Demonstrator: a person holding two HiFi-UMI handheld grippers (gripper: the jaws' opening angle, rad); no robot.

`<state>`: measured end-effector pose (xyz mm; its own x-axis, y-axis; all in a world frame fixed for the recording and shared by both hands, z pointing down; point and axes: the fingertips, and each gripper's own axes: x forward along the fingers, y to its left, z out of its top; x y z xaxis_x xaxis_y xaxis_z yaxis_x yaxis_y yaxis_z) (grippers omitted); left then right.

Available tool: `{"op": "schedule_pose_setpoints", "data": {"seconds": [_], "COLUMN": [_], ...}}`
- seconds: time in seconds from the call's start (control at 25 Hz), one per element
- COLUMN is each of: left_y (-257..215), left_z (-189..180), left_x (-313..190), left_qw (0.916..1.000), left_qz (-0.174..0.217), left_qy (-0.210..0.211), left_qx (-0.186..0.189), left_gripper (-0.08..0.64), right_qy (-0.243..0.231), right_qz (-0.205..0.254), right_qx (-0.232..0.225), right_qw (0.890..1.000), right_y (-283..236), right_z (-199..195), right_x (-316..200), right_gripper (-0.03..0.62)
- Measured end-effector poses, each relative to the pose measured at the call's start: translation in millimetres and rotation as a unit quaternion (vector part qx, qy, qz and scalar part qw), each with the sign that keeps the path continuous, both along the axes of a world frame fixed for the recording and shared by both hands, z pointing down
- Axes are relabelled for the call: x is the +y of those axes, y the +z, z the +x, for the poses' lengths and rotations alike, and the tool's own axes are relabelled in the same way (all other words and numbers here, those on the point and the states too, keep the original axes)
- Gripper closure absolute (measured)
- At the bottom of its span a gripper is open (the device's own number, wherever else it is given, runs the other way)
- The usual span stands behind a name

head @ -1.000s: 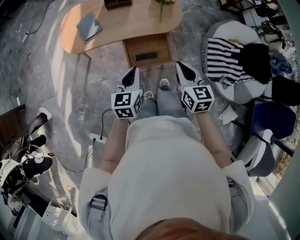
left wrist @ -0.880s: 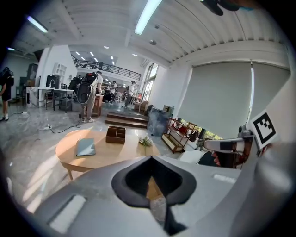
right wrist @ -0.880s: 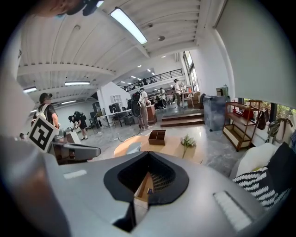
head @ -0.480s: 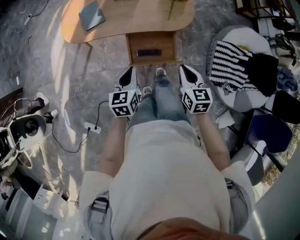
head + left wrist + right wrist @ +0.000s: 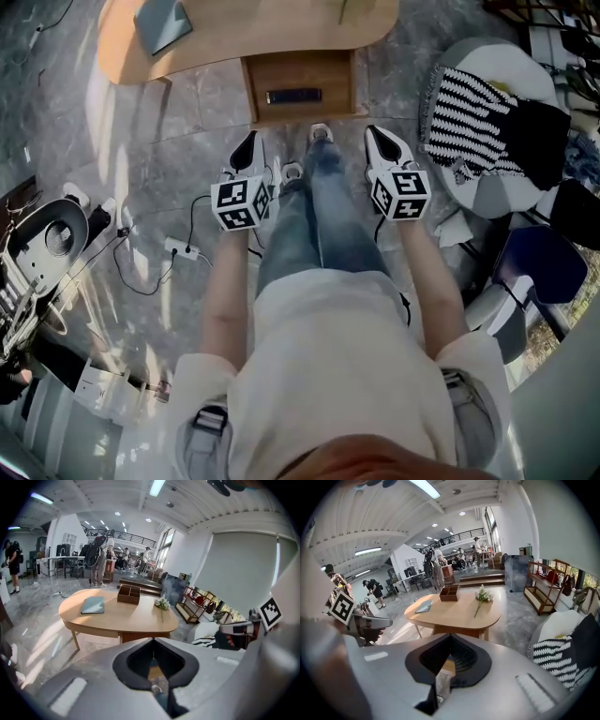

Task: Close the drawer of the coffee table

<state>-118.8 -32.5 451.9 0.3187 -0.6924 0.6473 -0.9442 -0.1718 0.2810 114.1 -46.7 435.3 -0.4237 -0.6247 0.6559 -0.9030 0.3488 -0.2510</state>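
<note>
Two pairs of jaws pressed shut, nothing held: left gripper (image 5: 246,148), right gripper (image 5: 380,139), either side of the legs (image 5: 319,220). Ahead, apart from both, drawer (image 5: 281,75) pulled out of the coffee table (image 5: 262,28). Risk: pushing one corner only, skewing and jamming it; slipping off the front edge.

We see a flat grey-blue notebook (image 5: 92,604), a brown wooden divided box (image 5: 129,594) and a white flower sprig (image 5: 162,603) in a row. On the grey marble floor (image 5: 169,141) lies a white power strip (image 5: 180,249). A black-and-white striped blanket (image 5: 459,117) drapes a round white pouf (image 5: 487,56).
</note>
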Motion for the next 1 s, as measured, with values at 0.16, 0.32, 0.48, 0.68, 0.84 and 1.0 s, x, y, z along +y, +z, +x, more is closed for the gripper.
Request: {"op": "schedule_pose_setpoints", "data": {"seconds": [0.16,0.32,0.48,0.68,0.84,1.0], "left_y": [44,84,127,181,221,258], "left_z": [-4,-8,-14,-20,-24,-32], "left_x": [-1,0,8,20,27,34], "left_qw": [0.9997,0.9989,0.9973,0.9940,0.9905,0.9856], "left_qz": [-0.022,-0.046,-0.070,-0.104,-0.123,-0.145], "left_qy": [0.005,0.005,0.009,0.017,0.038,0.053], "left_qx": [-0.004,-0.004,-0.018,-0.029,-0.048,-0.069], "left_gripper": [0.565,0.563,0.545,0.487,0.418,0.343], "right_qy": [0.006,0.003,0.008,0.016,0.002,-0.008], "right_qz": [-0.016,-0.034,-0.051,-0.076,-0.101,-0.131], "right_qx": [0.015,0.040,0.047,0.064,0.075,0.084], "right_qw": [1.000,0.999,0.998,0.995,0.992,0.988], "right_y": [44,90,132,189,231,268], "right_z": [8,17,25,40,43,46], "right_x": [0,1,-2,0,6,14], "right_gripper": [0.589,0.591,0.591,0.589,0.572,0.513]}}
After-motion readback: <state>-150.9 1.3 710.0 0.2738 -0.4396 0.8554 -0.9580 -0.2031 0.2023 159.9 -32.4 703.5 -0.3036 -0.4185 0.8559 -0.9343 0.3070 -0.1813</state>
